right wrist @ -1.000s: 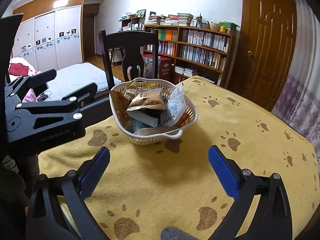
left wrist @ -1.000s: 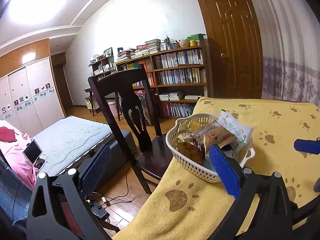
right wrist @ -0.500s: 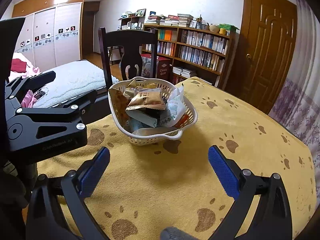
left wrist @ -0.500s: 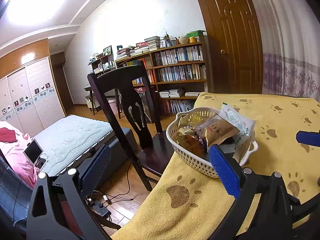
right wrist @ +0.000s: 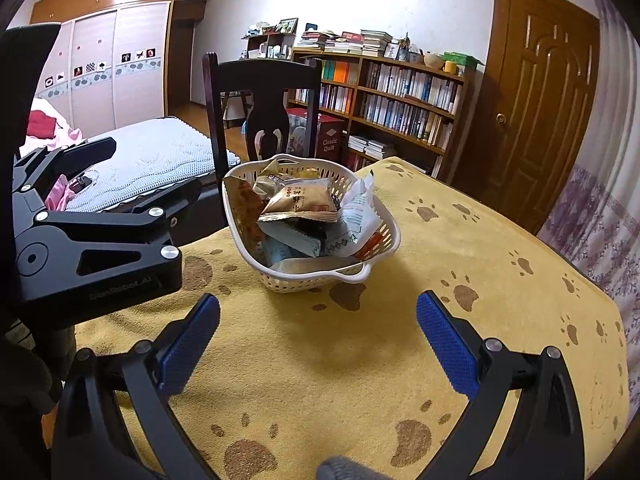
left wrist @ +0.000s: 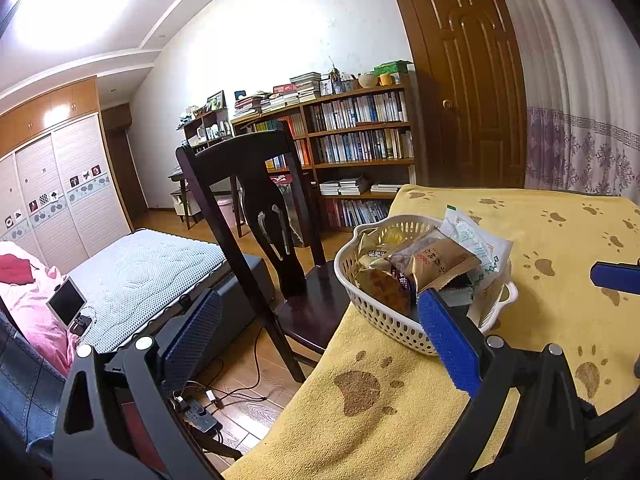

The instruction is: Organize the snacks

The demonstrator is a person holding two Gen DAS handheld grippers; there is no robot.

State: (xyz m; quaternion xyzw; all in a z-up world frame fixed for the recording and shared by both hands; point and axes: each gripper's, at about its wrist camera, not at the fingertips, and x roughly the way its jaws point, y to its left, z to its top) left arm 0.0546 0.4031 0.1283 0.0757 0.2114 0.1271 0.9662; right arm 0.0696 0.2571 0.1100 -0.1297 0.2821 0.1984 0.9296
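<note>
A white perforated basket [right wrist: 296,278] [left wrist: 384,316] stands on the yellow paw-print cloth, near the table's left edge. Several snack packets fill it; a gold-brown packet [right wrist: 302,200] [left wrist: 434,258] lies on top, and a white-green packet [right wrist: 356,216] [left wrist: 476,236] leans at its right side. My right gripper [right wrist: 318,342] is open above the cloth, just short of the basket, nothing between its blue pads. My left gripper [left wrist: 320,336] is open too, beyond the table's left edge; its right pad overlaps the basket's near rim in view. Its black body [right wrist: 96,240] shows left of the basket.
A dark wooden chair [left wrist: 256,216] [right wrist: 262,100] stands against the table by the basket. A bed [left wrist: 132,272] lies to the left, with a power strip and cables [left wrist: 200,416] on the floor. Bookshelves [right wrist: 400,100] and a door [right wrist: 536,120] stand behind.
Both views have shifted slightly; the basket sits a little higher and farther in each frame. Both grippers stay open and empty.
</note>
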